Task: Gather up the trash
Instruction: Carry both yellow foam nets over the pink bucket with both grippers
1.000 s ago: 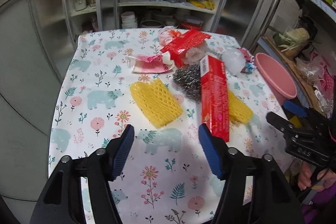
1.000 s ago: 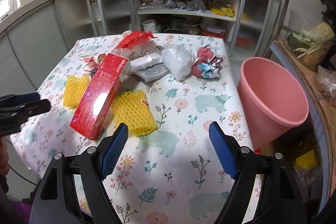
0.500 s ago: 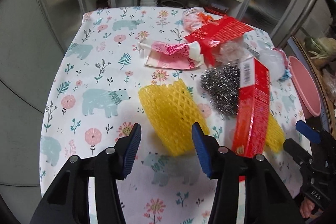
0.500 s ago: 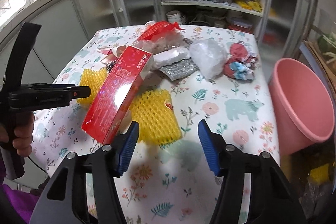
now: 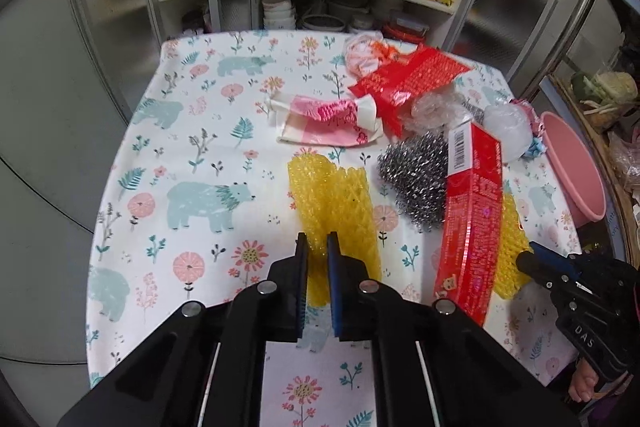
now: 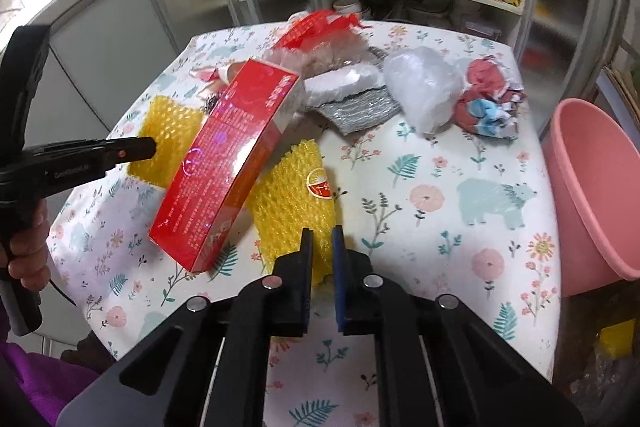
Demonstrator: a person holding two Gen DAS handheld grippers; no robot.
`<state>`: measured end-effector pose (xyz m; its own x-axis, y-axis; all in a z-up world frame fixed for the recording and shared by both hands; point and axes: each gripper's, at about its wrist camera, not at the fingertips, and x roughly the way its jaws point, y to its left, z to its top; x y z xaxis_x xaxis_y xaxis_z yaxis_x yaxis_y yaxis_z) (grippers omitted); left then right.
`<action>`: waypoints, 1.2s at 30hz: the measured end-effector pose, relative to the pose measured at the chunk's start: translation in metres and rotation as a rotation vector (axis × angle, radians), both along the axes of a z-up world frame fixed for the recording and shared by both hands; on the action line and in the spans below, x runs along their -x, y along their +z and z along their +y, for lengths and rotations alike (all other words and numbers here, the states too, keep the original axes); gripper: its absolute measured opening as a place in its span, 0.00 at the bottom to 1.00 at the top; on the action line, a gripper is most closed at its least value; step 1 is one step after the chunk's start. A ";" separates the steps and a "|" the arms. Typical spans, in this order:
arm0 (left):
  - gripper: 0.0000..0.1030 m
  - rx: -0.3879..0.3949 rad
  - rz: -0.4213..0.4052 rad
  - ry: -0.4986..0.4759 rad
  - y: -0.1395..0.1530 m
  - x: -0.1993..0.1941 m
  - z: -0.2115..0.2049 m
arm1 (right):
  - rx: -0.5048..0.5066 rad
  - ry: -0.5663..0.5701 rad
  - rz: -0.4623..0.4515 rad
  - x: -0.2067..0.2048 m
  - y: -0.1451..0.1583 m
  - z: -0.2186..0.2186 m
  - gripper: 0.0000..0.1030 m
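Trash is spread across the floral tablecloth, nothing binned yet; step in hand is the first pick, two at once.

Left wrist view: left gripper has its jaws closing onto the near end of a yellow foam net, mesh squeezed between the blue pads. Beyond it, the steel scourer, the red carton lying partly over a second yellow net, a pink-and-white wrapper, a red foil bag and clear plastic. The pink bin shows only as a rim sliver past the table's right edge. Right gripper's nose shows at the lower right, at the second net; its grip is not readable from here.

Right wrist view: right gripper is pressed nearly together on the near edge of the second yellow foam net, the one with a round sticker. The carton's near end overlaps that net's left side. This view gives what the other lacks: the bin's full open mouth beside the table, a crumpled red-blue wrapper, a white plastic bag, and the person's hand on the left tool.

Next move, I'd judge: lift both nets clear, carry right to the bin, release. Right net may drag or tip the carton as it comes out; lift slowly. Foam is soft and light, so a slipping grip is the risk.
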<state>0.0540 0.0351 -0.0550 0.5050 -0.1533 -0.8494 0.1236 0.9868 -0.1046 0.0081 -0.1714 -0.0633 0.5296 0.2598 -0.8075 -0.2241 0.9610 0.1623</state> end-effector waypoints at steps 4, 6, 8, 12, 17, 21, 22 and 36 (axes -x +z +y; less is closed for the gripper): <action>0.08 0.009 -0.045 0.010 0.020 0.007 0.003 | -0.023 -0.042 -0.038 0.008 0.012 -0.015 0.09; 0.08 0.017 -0.080 0.000 0.034 0.010 0.000 | -0.034 -0.069 -0.063 0.012 0.020 -0.023 0.09; 0.08 0.026 -0.112 -0.016 0.046 0.012 -0.005 | -0.043 -0.097 -0.088 0.015 0.027 -0.031 0.09; 0.08 0.044 -0.175 -0.080 0.071 0.014 -0.026 | -0.045 -0.160 -0.143 0.014 0.045 -0.051 0.09; 0.08 0.066 -0.222 -0.183 0.089 0.008 -0.071 | -0.029 -0.253 -0.197 0.014 0.061 -0.082 0.09; 0.08 0.079 -0.248 -0.273 0.099 -0.001 -0.113 | -0.010 -0.350 -0.232 0.012 0.070 -0.114 0.09; 0.08 0.081 -0.258 -0.303 0.103 -0.004 -0.128 | -0.006 -0.372 -0.238 0.011 0.071 -0.122 0.09; 0.08 0.129 -0.225 -0.528 0.090 -0.048 -0.273 | 0.076 -0.609 -0.225 -0.013 0.065 -0.216 0.09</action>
<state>0.1016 -0.2383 0.0350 0.4976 -0.5285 -0.6878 0.6284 0.7663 -0.1342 0.0207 -0.3874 0.0018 0.7220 -0.1938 -0.6642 0.3440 0.9335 0.1015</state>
